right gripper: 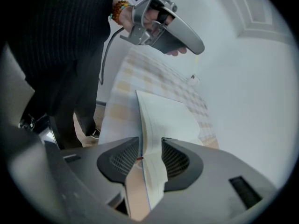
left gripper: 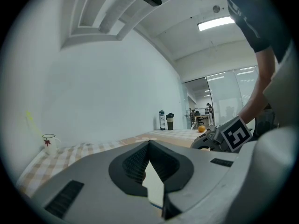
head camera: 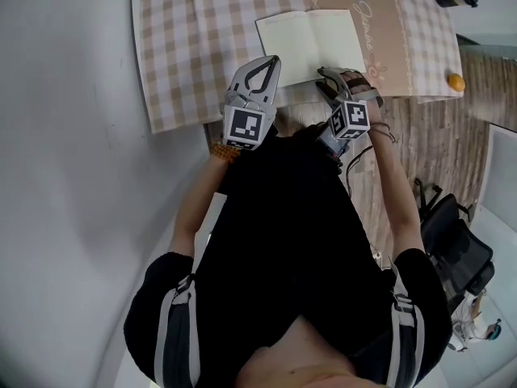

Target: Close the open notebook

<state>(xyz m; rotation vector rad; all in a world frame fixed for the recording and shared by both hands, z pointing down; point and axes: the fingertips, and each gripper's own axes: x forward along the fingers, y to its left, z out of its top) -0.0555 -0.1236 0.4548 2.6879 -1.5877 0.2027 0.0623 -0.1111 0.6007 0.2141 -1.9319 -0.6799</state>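
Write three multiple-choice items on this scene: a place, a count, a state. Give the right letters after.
1. Where does the orange lie?
A. on the notebook
B. by the right edge of the tablecloth
C. between the jaws of the left gripper

2. How many bottles show in the left gripper view?
A. one
B. two
C. four

3. How do the jaws of the right gripper stand?
A. shut together, empty
B. clamped on the orange
C. apart, notebook pages between them

1 B: the head view shows it there, far from the notebook.
2 B: a pair stands side by side.
3 C: the right gripper view shows pads apart, pages between.
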